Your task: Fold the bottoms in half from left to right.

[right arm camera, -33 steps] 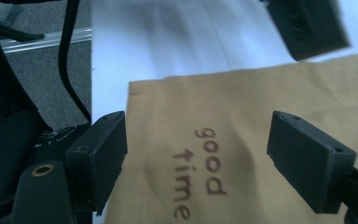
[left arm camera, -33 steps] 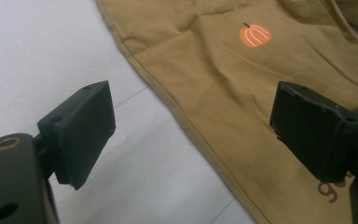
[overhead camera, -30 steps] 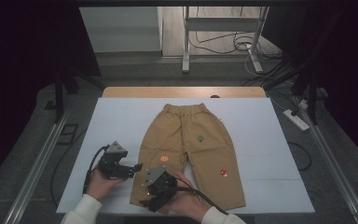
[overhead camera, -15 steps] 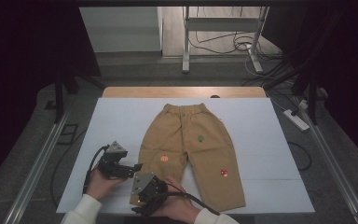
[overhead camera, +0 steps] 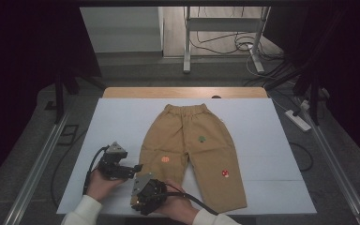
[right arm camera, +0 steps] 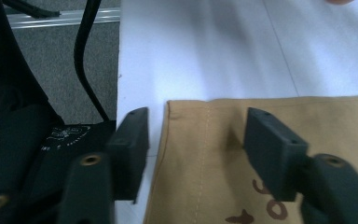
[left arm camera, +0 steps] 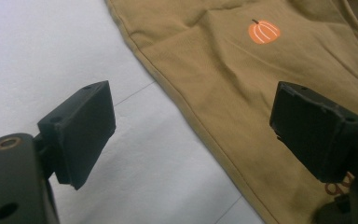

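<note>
A pair of tan children's trousers (overhead camera: 192,154) lies flat on the white tabletop (overhead camera: 262,140), elastic waistband at the far end and both legs running toward the near edge. Small embroidered motifs dot the fabric: an orange pumpkin (overhead camera: 165,159) on the left leg, a green patch (overhead camera: 201,138) on the right thigh, and a red-and-white one (overhead camera: 225,173) lower on the right leg.

A person in white sleeves works from the near side, holding a set of tongs in each hand. The left tongs (overhead camera: 136,167) sit at the outer side of the left trouser leg, jaws spread wide; in the left gripper view one jaw stands over the bare tabletop and the other over the cloth, with the leg's side seam running between them and the pumpkin farther on. Nothing is pinched there.

The right tongs (right arm camera: 193,149) are at the near end of the left leg, at its hem (right arm camera: 270,100). Their jaws have just been closing and stand partly drawn together, straddling the outer corner of the hem: one pad hangs just off the cloth's edge above the tabletop, the other over the fabric. The corner lies between the pads, which do not yet press on it. Brown printed lettering shows on the cloth near that jaw.

A black cable (overhead camera: 201,201) trails from the right tongs toward the near right.
</note>
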A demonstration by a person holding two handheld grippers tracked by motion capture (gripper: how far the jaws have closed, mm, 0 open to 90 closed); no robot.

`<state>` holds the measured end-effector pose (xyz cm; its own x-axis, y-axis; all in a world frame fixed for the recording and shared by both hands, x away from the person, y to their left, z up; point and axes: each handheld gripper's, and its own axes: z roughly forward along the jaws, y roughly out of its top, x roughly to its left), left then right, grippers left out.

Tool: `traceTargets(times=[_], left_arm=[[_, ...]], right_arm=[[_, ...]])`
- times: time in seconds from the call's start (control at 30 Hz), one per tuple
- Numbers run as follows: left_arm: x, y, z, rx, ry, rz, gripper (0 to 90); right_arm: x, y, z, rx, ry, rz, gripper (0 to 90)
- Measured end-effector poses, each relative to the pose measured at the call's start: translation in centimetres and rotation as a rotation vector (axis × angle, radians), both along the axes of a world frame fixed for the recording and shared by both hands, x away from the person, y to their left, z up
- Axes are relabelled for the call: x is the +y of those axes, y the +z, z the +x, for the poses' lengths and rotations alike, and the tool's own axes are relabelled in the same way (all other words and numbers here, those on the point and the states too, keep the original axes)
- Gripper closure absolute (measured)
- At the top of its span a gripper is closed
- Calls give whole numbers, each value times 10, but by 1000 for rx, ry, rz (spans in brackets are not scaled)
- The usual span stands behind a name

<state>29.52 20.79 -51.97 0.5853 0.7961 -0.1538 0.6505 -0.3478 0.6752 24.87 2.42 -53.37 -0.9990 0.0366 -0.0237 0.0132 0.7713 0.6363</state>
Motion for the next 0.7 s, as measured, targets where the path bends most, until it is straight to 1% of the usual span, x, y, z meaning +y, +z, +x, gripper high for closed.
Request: traceTargets(times=[0.03, 0.07, 0.1, 0.17, 0.2, 0.23, 0.3, 0.33, 0.37, 0.53, 0.7], left_arm=[[0, 0, 0, 2, 1, -2, 138], [0, 0, 0, 2, 1, -1, 138], [0, 0, 0, 2, 2, -2, 138], [1, 0, 0, 1, 3, -1, 138], [1, 0, 0, 1, 5, -2, 138], [1, 0, 0, 0, 5, -3, 138], [2, 0, 0, 0, 5, -7, 139], [3, 0, 0, 4, 6, -17, 140], [3, 0, 1, 8, 6, -28, 142], [1, 1, 4, -2, 8, -26, 143], [-3, 2, 15, 2, 4, -26, 143]], right_arm=[[0, 0, 1, -3, -2, -2, 519], [-2, 1, 3, 3, -10, 8, 644], [-2, 1, 3, 3, -10, 8, 644], [-4, 1, 5, 0, -14, 17, 781], [-5, 2, 7, -2, -5, 2, 824], [-7, 3, 7, -7, -3, 2, 844], [-9, 4, 7, -13, -1, -2, 859], [-11, 5, 7, -14, -1, -6, 860], [-15, 6, 8, 0, -4, 20, 860], [-24, 12, 7, -3, -3, 42, 857], [-33, 14, 4, -14, 11, 50, 857]])
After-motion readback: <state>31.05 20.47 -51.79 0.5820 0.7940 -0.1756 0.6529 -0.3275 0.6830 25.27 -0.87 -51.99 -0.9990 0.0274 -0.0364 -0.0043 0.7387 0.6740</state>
